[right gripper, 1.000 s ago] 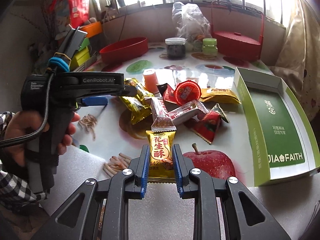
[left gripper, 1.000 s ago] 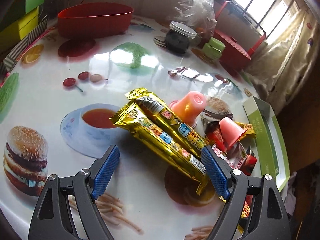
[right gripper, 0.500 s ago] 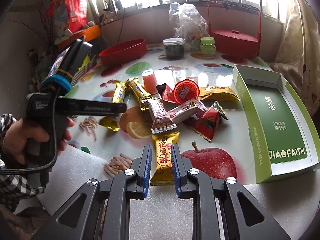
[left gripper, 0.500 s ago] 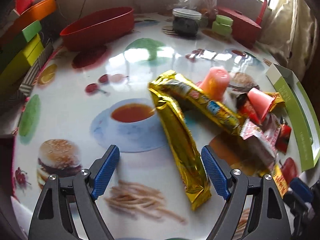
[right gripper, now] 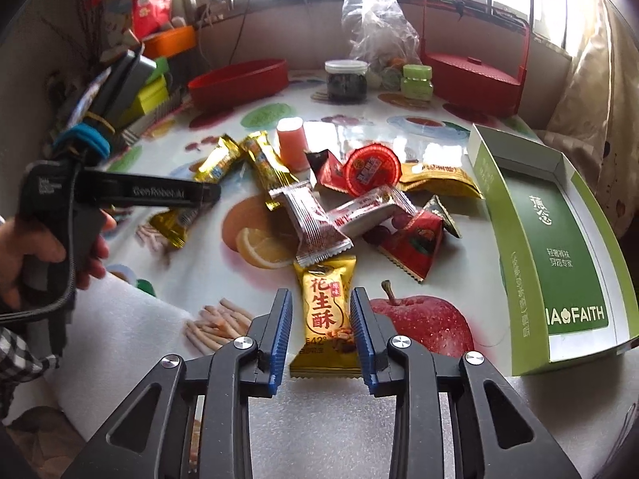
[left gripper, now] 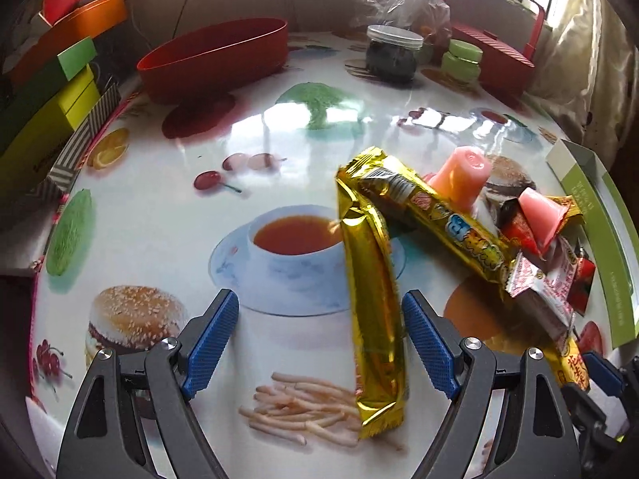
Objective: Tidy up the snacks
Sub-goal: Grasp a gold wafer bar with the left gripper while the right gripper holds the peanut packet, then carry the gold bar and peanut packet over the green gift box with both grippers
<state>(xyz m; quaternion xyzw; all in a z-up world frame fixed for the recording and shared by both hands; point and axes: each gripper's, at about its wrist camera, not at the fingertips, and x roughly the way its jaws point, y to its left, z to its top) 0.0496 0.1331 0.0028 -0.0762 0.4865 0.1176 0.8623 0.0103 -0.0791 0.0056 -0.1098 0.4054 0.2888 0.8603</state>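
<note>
The right tool (right gripper: 321, 329) has just opened around the yellow packet (right gripper: 325, 311); only its view shows the green box (right gripper: 559, 239) whole.

Black claw (right gripper: 321, 325) arms, ribbed blue pads (right gripper: 281, 329), silver screws.

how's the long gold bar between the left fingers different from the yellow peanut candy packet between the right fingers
The long gold bar is slim and stick-shaped with plain shiny foil facing up; the yellow peanut candy packet is short and squat with large red characters. The bar's far end rests on a second gold bar; the packet lies flat, its top tucked under a silver-and-red wrapper. The bar sits close to one finger only; the packet nearly fills its gap. Both are sealed foil snacks, ungripped.
</note>
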